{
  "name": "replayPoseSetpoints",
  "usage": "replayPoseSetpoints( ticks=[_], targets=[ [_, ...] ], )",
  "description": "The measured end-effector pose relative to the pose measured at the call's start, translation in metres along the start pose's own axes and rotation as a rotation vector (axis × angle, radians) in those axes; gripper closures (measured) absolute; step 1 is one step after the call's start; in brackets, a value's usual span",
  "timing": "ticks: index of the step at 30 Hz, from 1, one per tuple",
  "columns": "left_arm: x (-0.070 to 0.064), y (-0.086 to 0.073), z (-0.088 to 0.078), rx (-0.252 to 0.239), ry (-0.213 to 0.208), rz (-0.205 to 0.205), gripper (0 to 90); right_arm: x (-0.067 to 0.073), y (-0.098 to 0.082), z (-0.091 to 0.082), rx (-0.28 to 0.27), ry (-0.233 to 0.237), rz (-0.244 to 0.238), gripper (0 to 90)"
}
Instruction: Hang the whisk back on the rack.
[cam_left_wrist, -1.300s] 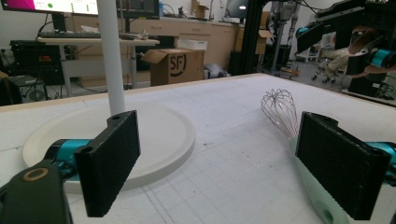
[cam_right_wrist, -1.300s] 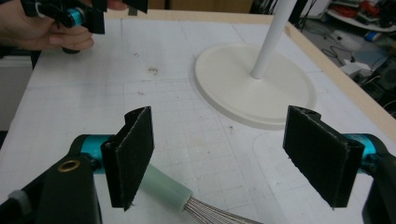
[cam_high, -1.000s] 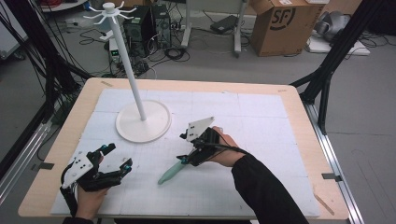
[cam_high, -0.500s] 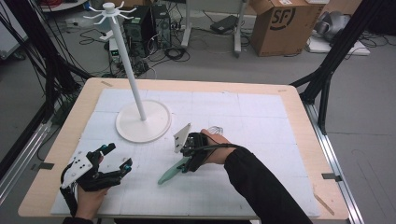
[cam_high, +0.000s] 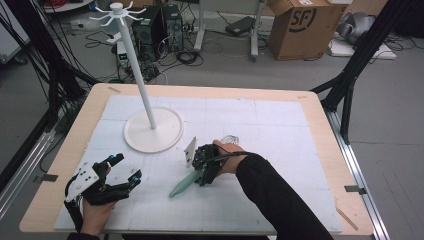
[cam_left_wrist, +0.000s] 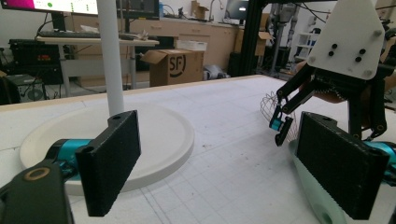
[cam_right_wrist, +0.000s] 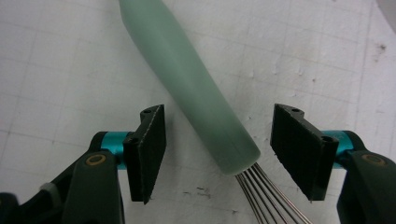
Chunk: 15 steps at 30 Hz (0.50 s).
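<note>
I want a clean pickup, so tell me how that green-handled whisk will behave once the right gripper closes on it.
The whisk lies flat, its smooth, round, tapered handle between the right gripper's jaws, which have just been closing but don't touch yet. It may roll or slip toward the thin end. The wires look thin and springy, so the head probably flexes if pushed. It is likely light.

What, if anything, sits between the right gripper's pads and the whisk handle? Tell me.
Nothing visible. The whisk handle lies on the mat between the pads of the right gripper, which have just been closing, with bare gaps on both sides; neither pad touches it yet.
</note>
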<state>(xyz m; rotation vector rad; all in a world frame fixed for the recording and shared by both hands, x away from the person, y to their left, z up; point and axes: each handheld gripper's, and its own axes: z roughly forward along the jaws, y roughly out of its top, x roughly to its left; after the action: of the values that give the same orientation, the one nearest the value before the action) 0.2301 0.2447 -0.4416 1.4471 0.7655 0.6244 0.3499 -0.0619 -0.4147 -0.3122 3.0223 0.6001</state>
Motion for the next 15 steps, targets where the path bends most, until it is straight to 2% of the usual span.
replayPoseSetpoints(
  ticks=[6, 9, 15],
  targets=[
    [0.0001, 0.0001, -0.0004, 0.003, 0.001, 0.003, 14.8, -0.0009, 0.0047, 0.0058, 0.040, 0.022, -0.023, 37.5],
    [0.0002, 0.0002, -0.0011, 0.004, 0.004, 0.004, 14.8, -0.0023, 0.0080, 0.0103, 0.068, 0.053, -0.030, 40.9],
    [0.0000, 0.0002, -0.0021, 0.004, 0.002, 0.006, 14.9, -0.0047, 0.0075, 0.0107, 0.069, 0.094, -0.029, 48.9]
  ],
)
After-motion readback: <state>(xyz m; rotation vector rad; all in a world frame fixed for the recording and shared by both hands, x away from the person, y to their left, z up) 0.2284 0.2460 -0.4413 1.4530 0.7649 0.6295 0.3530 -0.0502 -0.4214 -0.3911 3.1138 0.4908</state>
